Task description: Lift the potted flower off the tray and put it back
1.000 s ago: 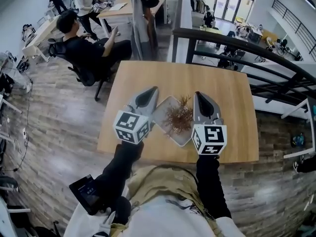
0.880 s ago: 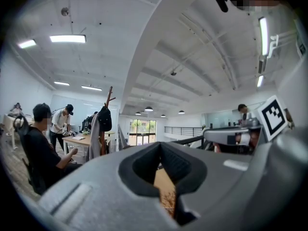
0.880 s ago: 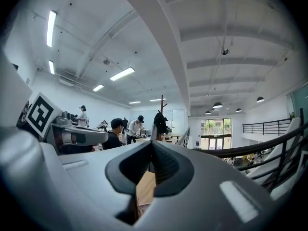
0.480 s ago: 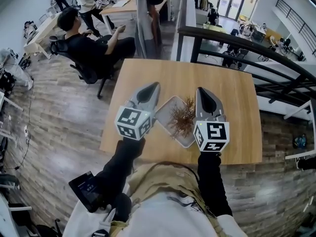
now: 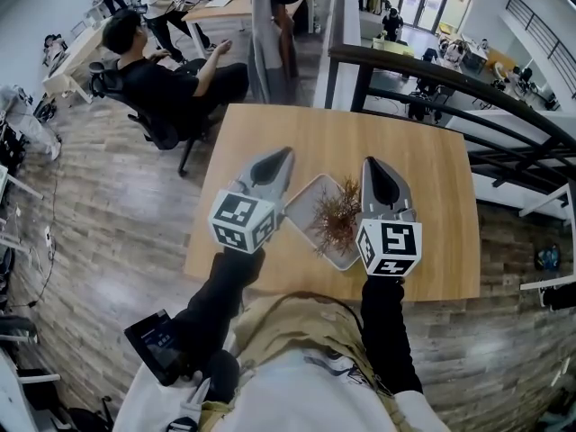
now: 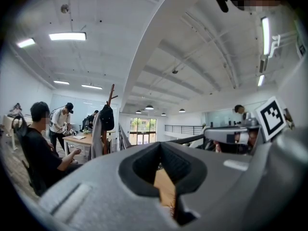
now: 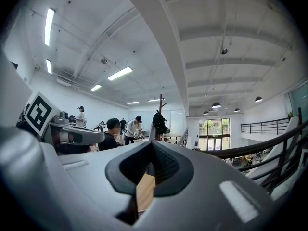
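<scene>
A potted flower [image 5: 337,216] with dry reddish-brown twigs stands on a pale square tray [image 5: 304,203] at the near middle of the wooden table [image 5: 423,178]. My left gripper [image 5: 281,157] hovers just left of the tray, shut and holding nothing. On the plant's right side my right gripper [image 5: 372,164] hangs close by, also shut and empty. The pot itself is hidden under the twigs. Looking along the left gripper [image 6: 161,146], its jaws meet with only table wood showing beneath. The right gripper [image 7: 153,144] looks the same.
A person in black sits on an office chair [image 5: 148,93] just beyond the table's far left corner. More people stand at desks [image 5: 216,3] behind. A dark railing [image 5: 468,84] runs past the table's far right side. Wood floor surrounds the table.
The head view has shifted slightly, so the table sits a little higher in the frame. Both grippers keep their places on either side of the plant, still shut.
</scene>
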A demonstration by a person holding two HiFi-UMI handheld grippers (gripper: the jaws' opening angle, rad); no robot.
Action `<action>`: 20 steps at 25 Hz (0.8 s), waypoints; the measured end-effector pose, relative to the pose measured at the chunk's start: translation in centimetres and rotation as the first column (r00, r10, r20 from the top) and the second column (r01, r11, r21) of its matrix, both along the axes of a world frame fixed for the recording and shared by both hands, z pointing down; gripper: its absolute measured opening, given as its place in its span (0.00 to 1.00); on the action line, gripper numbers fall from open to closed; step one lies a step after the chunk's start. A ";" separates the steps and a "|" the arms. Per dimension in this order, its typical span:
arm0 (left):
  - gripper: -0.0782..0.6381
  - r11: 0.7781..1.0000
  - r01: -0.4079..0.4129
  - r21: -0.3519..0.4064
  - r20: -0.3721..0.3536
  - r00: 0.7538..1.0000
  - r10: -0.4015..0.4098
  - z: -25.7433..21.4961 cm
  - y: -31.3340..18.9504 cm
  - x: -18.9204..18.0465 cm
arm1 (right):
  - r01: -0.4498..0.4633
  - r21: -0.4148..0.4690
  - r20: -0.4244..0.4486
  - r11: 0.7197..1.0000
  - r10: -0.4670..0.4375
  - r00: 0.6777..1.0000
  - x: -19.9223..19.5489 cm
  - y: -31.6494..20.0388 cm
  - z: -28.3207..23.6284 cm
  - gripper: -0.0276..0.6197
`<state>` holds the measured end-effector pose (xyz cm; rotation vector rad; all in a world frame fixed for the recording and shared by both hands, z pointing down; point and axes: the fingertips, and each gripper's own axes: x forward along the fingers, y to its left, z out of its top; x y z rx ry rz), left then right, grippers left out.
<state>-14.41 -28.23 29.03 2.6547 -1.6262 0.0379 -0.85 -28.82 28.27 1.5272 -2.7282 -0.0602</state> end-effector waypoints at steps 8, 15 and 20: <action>0.11 1.000 -0.004 -0.019 -0.003 1.000 0.004 0.6 0.1 0.1 | -0.002 0.003 -0.013 1.000 0.002 1.000 0.0 0.3 0.2 0.05; 0.11 0.999 -0.019 -0.029 -0.017 1.000 0.019 1.0 0.4 -0.1 | -0.004 0.017 0.003 1.000 0.004 1.000 -0.1 0.7 0.0 0.05; 0.11 0.999 -0.028 -0.037 -0.020 0.999 0.027 1.3 0.4 0.9 | -0.007 0.018 0.008 1.000 0.007 1.000 0.9 0.9 0.1 0.05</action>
